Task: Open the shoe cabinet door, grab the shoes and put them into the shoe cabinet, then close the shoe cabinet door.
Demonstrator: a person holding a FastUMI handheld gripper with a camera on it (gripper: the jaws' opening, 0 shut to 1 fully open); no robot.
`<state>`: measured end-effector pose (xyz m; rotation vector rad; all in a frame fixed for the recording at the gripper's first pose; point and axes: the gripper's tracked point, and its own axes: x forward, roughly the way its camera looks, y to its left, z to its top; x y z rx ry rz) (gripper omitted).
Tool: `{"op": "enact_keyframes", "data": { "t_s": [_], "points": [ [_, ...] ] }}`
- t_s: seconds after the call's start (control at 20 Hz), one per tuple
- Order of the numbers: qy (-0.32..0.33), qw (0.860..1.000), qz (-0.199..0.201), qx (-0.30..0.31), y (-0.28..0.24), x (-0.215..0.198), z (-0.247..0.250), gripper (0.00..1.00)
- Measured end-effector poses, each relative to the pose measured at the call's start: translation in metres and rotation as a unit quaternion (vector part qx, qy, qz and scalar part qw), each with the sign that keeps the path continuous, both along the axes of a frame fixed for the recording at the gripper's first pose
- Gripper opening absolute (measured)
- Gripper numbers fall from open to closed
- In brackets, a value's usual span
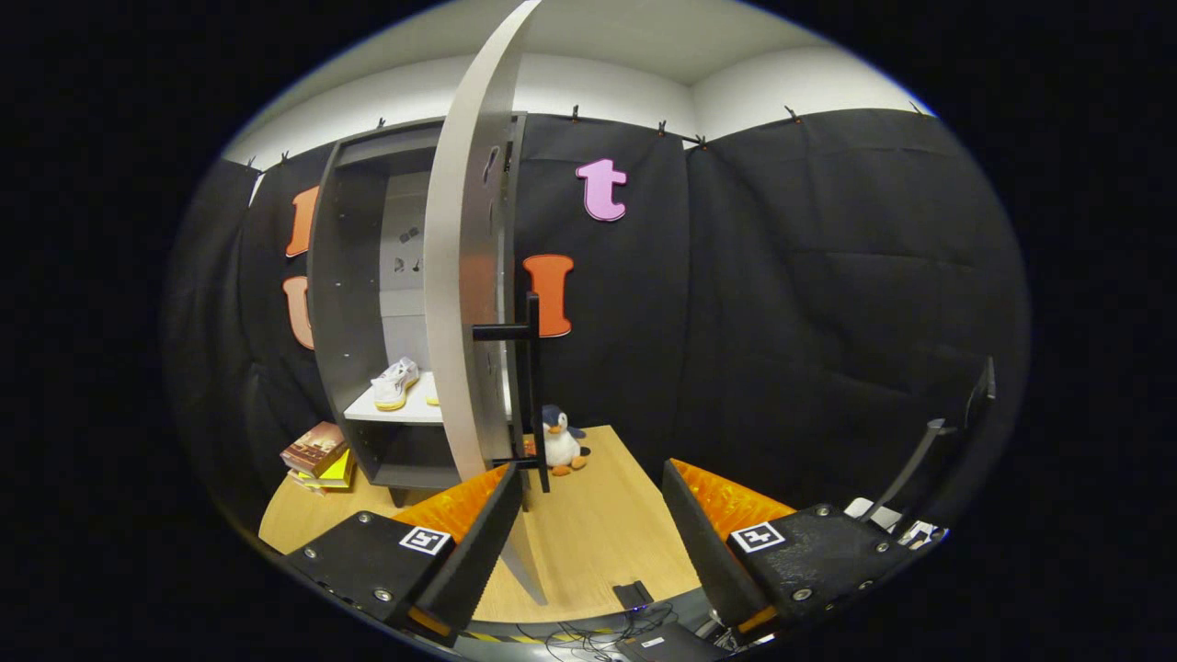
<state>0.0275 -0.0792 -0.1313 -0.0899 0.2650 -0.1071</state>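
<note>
The gripper (588, 524) is hanging with its fingers spread wide and holding nothing — just ahead, the cabinet door (469, 276) is standing open edge-on, handle (531, 386) beside the left finger, while a white shoe (395, 383) is lying on the shelf (405, 411) inside.

The open door (469, 303) hides part of the shelf (405, 409) and most of a second shoe (432, 397).

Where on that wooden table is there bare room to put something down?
The widest bare patch of the table lies right of the open cabinet door, ahead of the open gripper and this side of the toy penguin. It is crowded left of the cabinet, where the books are stacked.
</note>
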Motion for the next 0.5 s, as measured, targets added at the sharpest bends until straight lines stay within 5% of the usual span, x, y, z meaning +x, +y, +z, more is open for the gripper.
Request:
{"op": "enact_keyframes", "data": {
  "t_s": [0.5],
  "points": [
    [-0.006,1.0,0.025,-0.012,0.028,0.0,0.002,0.89]
  ]
}}
